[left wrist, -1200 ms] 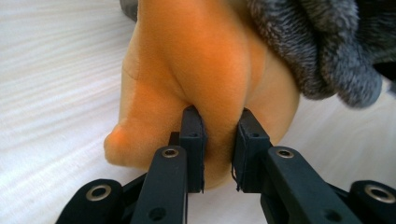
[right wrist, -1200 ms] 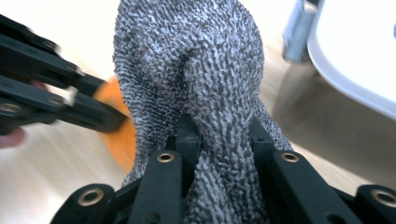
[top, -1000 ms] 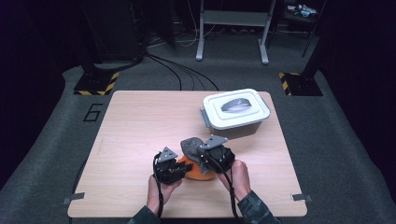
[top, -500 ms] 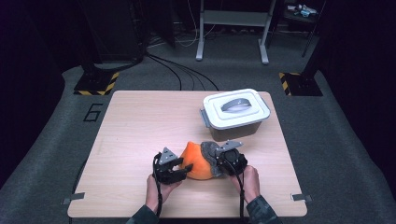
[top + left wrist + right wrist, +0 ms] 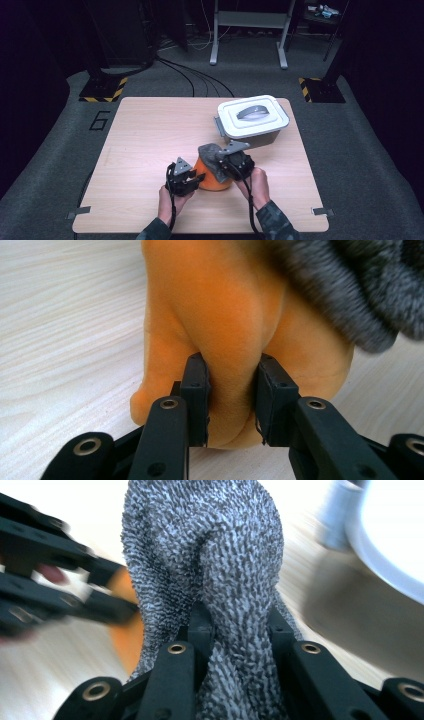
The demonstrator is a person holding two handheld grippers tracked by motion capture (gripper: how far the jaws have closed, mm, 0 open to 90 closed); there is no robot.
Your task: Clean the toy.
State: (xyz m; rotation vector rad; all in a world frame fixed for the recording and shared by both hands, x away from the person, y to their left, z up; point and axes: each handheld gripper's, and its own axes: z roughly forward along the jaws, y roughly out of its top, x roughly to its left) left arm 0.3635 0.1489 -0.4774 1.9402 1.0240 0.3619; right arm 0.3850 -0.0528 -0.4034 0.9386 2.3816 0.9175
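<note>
- Lower centre of the high view: orange cloth bunched on the light wooden surface, with a grey textured cloth draped over its top and right side.
- Left hand-held gripper at the orange cloth's left edge, clamped on a fold of it; in the left gripper view, both black jaws pressed into the orange fabric, grey cloth hanging at upper right.
- Right hand-held gripper at the bundle's right side, grey three-cornered plate on top, clamped on the grey cloth; in the right gripper view, grey knit pinched between the jaws and rising up the middle of the frame, blurred left hand-held gripper at left.
- White lidded plastic container with a grey handle, centre right of the high view, just beyond the cloths.
- Black cables across the dark floor above the surface.
</note>
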